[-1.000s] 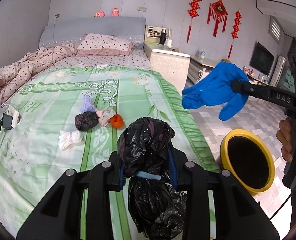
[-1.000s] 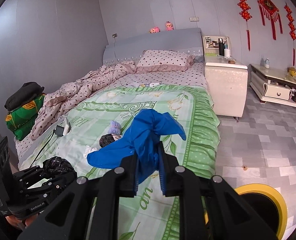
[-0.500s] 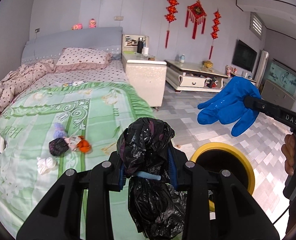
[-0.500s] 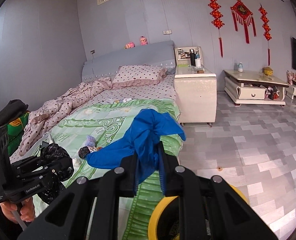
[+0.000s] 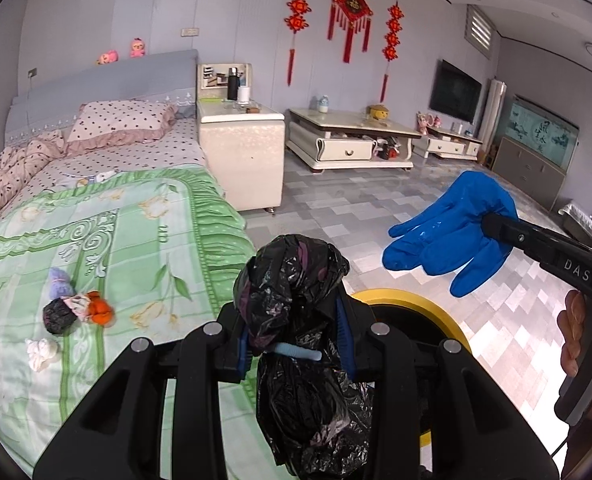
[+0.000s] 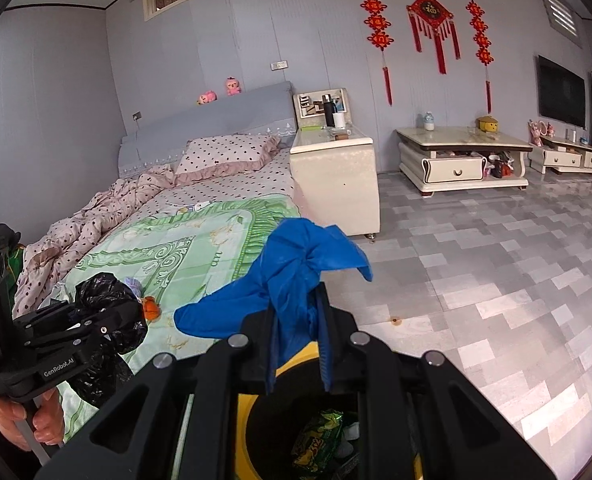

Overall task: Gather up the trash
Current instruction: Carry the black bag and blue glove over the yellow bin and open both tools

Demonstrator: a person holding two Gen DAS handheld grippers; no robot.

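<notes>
The left gripper [image 5: 293,354] is clamped on a crumpled black bag [image 5: 296,296], most of which hangs slack below the jaws. The right gripper [image 6: 296,326] is nearly closed, pinching a blue glove [image 6: 296,268] by a fold near its cuff, with the fingers drooping loose to one side. Both loads are over the yellow-rimmed bin [image 5: 400,295], which stands on the floor just beside the green bedspread [image 5: 135,232] and already holds a green wrapper [image 6: 320,438].

The risk lies in the release. The glove is light and floppy, so if the jaws open while it hangs off-centre it could catch on the rim or slide to the floor. The bag is bulky and may snag on a pad instead of dropping. With both grippers crowded over one opening, they could knock together. More scraps [image 5: 75,312] lie on the bedspread, not yet collected.
</notes>
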